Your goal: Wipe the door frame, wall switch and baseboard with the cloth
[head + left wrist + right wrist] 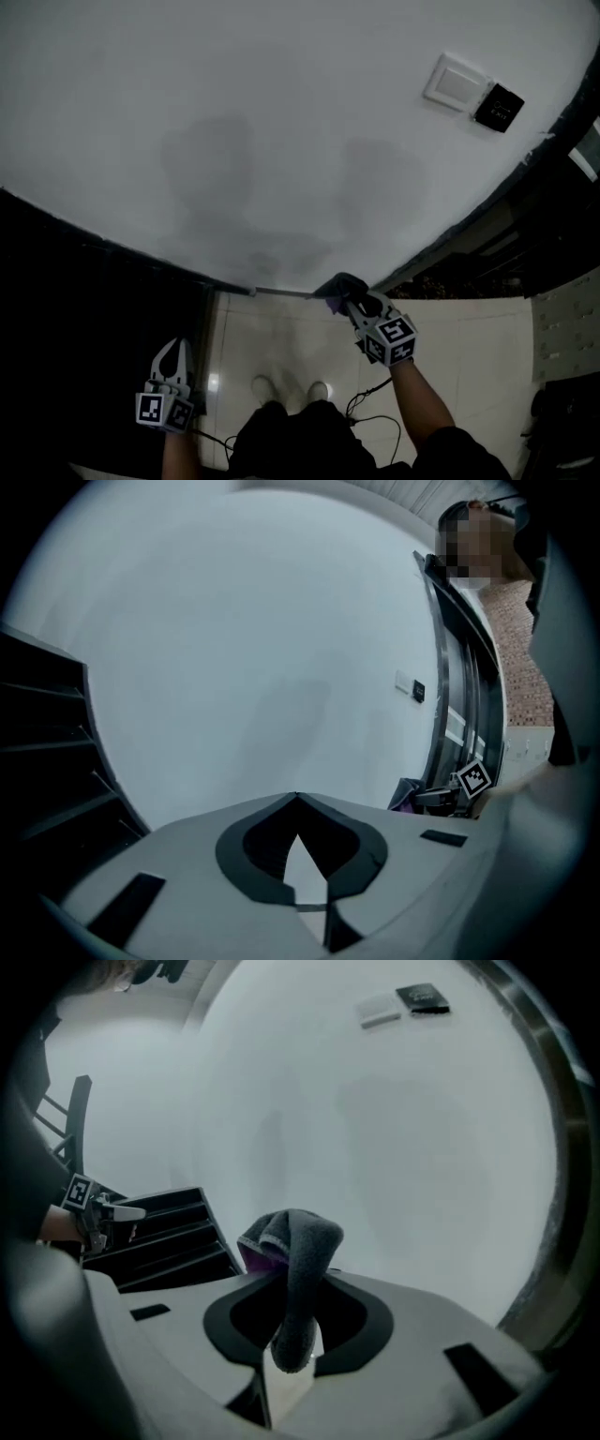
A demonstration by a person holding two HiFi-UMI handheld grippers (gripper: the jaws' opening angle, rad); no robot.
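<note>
Two grippers: one in each hand, both held low in front of a white wall (281, 141).
Dark stepped structure (94, 309): far left, against the wall.
Left gripper (172, 345): held over the edge of the stepped structure, well apart from the cloth.
Left fingers (253, 841): closed tip to tip, nothing between them.
Floor (469, 347): pale glossy tiles, with the person's shoes (265, 387) on it between the two grippers.
Baseboard (281, 292): thin strip along the foot of the wall, running up to the cloth.
Cloth (339, 284): dark grey with a purple underside, at the foot of the wall beside the bottom of the door frame. Contact with the wall cannot be made out.
Right gripper (345, 298): pointed at the foot of the wall.
Right fingers (352, 1330): closed on the cloth (298, 1241), which passes up between them and folds over past their tips.
Wall switch (454, 82): white plate, high on the wall, well apart from the cloth.
Dark panel (499, 107): just right of the switch.
Door frame (487, 211): dark band at the wall's right edge.
</note>
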